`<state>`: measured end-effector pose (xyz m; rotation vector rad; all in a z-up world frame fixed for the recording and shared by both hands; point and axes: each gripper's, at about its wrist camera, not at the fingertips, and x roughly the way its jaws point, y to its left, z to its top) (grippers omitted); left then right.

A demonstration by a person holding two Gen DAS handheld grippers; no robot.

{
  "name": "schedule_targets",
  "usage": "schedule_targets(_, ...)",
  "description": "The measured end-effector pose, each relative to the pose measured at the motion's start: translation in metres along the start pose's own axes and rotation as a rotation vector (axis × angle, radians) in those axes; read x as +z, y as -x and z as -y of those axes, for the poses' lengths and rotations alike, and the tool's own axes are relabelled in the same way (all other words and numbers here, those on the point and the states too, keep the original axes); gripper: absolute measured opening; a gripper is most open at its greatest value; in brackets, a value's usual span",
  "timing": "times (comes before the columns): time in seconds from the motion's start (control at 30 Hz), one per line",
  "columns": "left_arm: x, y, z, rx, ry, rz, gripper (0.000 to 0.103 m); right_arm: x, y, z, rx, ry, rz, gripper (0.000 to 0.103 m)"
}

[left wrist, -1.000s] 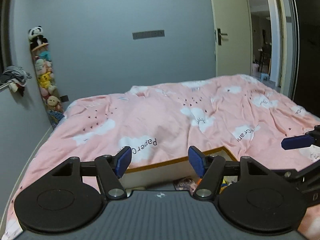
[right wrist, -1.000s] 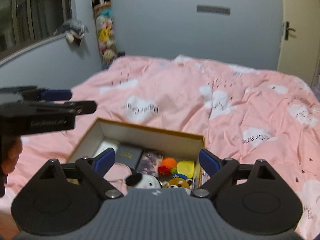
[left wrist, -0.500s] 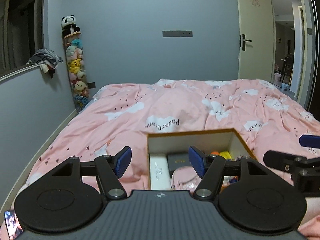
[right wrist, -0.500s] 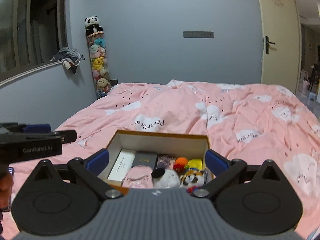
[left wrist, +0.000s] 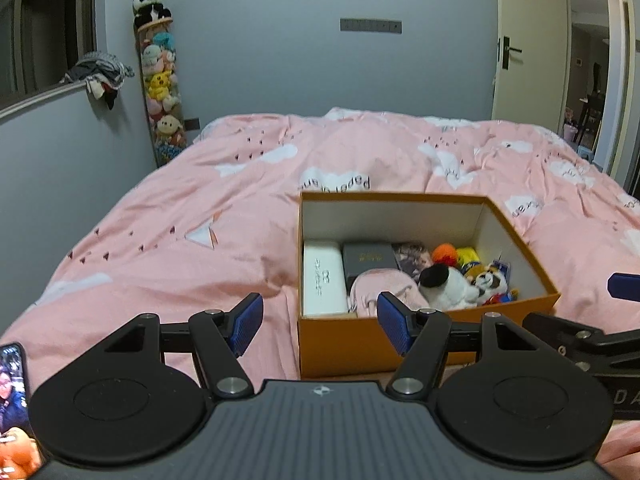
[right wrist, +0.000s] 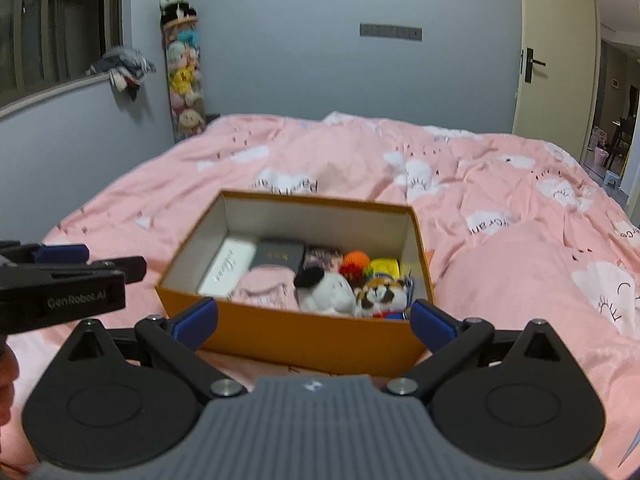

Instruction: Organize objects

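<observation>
Looking through the left wrist camera, I see the orange box (left wrist: 424, 332) much more fully than a second ago, when only its far rim showed above my left gripper (left wrist: 320, 322). Now its whole open top shows, on the pink bed (left wrist: 180, 240) just beyond the fingers. Those fingers stand wide apart and hold nothing. Inside the box, a white case (left wrist: 323, 278) lies along the left wall, a dark case (left wrist: 368, 259) beside it, a pink cloth (left wrist: 380, 292) at the near side, and a black-and-white plush (left wrist: 444, 286) and a small tiger plush (left wrist: 489, 282) to the right of that. I judge that this change brings the contents into reach; whether they are already sorted or waiting to be lifted out, I cannot say. The near wall of the box hides what lies low behind it, and my right gripper is cut off at the frame's edge right of the box.

Through the right wrist camera, the box (right wrist: 304, 336) sits lower and closer than half a second ago, and the frame is blurred. My right gripper (right wrist: 314, 322) is spread wide and empty, its fingers straddling the near wall. The white case (right wrist: 228, 270), pink cloth (right wrist: 266, 286), both plushes (right wrist: 328, 292) and an orange ball (right wrist: 356, 260) behind them are visible. The print on the cases is unreadable, and the small bits under the tiger plush (right wrist: 380, 296) I cannot identify. Left of the box, the left gripper (right wrist: 60, 264) shows side-on only.
</observation>
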<state>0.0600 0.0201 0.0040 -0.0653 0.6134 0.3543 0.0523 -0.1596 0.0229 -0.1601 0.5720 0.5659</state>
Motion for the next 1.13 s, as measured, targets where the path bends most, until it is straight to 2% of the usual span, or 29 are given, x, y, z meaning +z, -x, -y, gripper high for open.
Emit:
schedule_targets(0.27,-0.017,-0.032,0.006,0.001,-0.023,-0.097,0.075,-0.018,-0.044,0.014,0.018,-0.056,-0.105,0.102)
schedule_targets(0.47,-0.024,-0.043,0.010,-0.008,-0.030,-0.154,0.075,-0.024,-0.058,0.022,0.021,-0.075,-0.147,0.102)
schedule_targets(1.13,-0.022,-0.039,0.008,-0.024,-0.033,-0.152,0.075,-0.022,-0.055,0.016,0.014,-0.038,-0.156,0.102)
